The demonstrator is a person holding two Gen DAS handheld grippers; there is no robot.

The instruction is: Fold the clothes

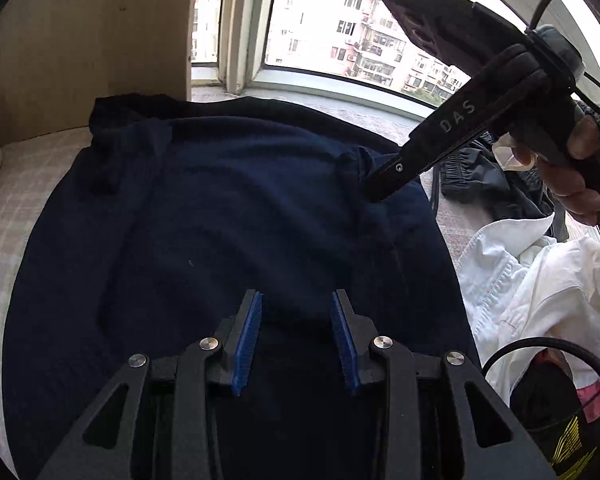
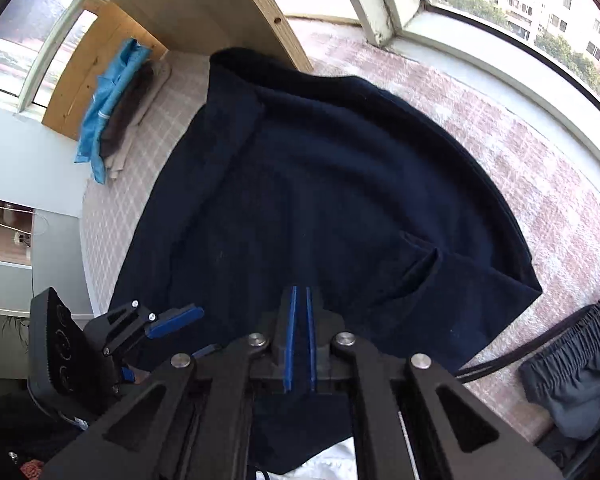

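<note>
Two grippers hang over the navy sweater point(image 1: 228, 216) spread on the checked bed point(image 2: 548, 200): left gripper point(image 1: 296, 336) parted above its near hem, right gripper point(image 2: 300, 336) closed, seemingly pinching a fold.

My left wrist camera sits just behind its own fingers point(image 1: 256, 336) and looks steeply down along them, close over the navy garment point(image 1: 236, 208) spread on the checked bed cover point(image 1: 4, 216); beyond the fingers it faces the window point(image 1: 340, 32). My right wrist camera looks down the same way past its own fingers point(image 2: 290, 340), equally near, with the window sill point(image 2: 480, 76) beyond them. Both views share the garment, the bed cover and the window. Each also catches the other tool: the right gripper point(image 1: 374, 196) up right of my left fingers, the left gripper point(image 2: 182, 328) left of my right fingers.
</note>
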